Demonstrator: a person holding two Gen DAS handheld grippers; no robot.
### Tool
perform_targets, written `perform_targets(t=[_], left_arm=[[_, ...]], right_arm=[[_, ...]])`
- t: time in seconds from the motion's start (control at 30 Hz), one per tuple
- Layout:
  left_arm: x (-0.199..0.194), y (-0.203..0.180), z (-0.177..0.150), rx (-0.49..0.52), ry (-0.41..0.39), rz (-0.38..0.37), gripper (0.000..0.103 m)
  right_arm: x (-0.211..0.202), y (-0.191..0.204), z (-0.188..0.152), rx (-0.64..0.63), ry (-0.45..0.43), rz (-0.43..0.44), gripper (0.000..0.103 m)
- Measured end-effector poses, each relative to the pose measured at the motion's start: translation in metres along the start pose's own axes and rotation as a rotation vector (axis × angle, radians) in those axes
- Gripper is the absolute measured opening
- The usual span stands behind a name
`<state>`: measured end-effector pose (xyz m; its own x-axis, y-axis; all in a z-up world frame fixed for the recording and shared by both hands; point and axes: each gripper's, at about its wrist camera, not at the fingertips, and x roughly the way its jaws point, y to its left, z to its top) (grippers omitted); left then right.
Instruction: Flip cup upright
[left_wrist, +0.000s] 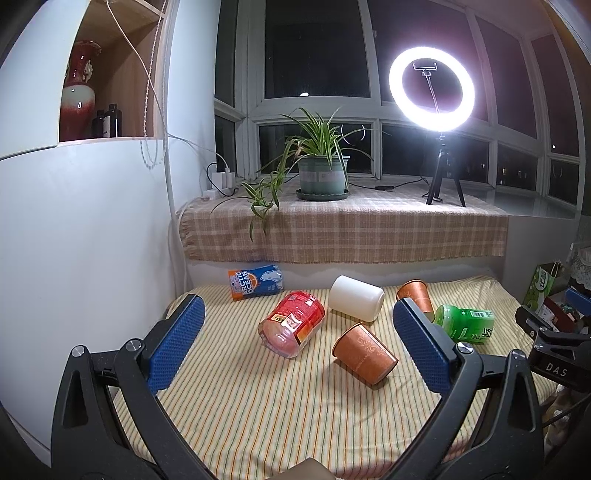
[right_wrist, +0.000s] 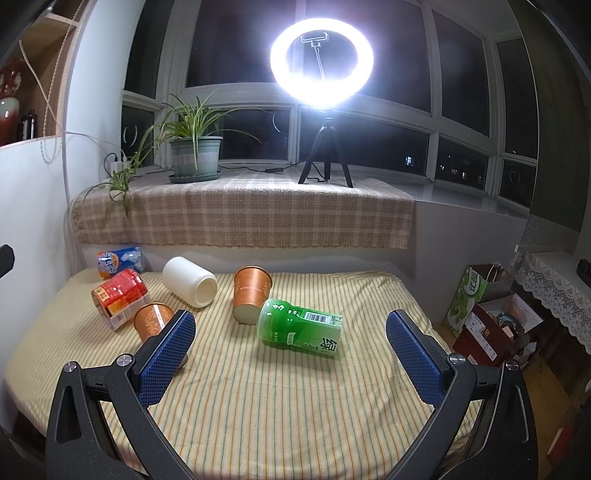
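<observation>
Two orange paper cups lie on their sides on the striped cloth. The near one (left_wrist: 364, 352) (right_wrist: 152, 320) lies between my left gripper's fingers, partly behind my right gripper's left finger in the right wrist view. The far one (left_wrist: 415, 295) (right_wrist: 250, 294) touches a green bottle. A white cup (left_wrist: 356, 298) (right_wrist: 190, 281) also lies on its side. My left gripper (left_wrist: 295, 328) is open and empty, short of the near cup. My right gripper (right_wrist: 291, 334) is open and empty, just short of the green bottle.
A green bottle (left_wrist: 467, 323) (right_wrist: 301, 326), a red jar (left_wrist: 293, 328) (right_wrist: 120, 297) and a blue-orange Arctic Ocean can (left_wrist: 255, 282) (right_wrist: 120, 260) lie on the cloth. A sill behind holds a potted plant (left_wrist: 321, 175) and a ring light (left_wrist: 432, 88). Boxes (right_wrist: 491, 325) stand at the right.
</observation>
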<state>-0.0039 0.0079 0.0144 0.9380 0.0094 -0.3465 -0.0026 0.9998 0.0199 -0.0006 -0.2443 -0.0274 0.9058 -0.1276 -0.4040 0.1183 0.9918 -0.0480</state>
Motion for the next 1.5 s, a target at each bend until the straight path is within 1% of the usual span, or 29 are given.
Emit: perform_targets(t=[0.93,1.2,1.3,1.5], left_arm=[[-0.002,-0.002,-0.003,0.000,-0.005,0.002,0.103],[-0.002,-0.003,0.000,0.002,0.001,0.000,0.103],[0.003,-0.010,0.006,0.005,0.007,0.000,0.103],[0.009,-0.012,0.003,0.009,0.019,-0.005,0.103]], right_arm=[[0.002,0.001,-0.004,-0.002,0.008,-0.001,0.102],[0.009,0.002,-0.006,-0.009,0.018,-0.001,0.102],[0.011,0.001,-0.006,-0.011,0.024,-0.001,0.102],[0.018,0.000,-0.006,-0.012,0.042,-0.003,0.102]])
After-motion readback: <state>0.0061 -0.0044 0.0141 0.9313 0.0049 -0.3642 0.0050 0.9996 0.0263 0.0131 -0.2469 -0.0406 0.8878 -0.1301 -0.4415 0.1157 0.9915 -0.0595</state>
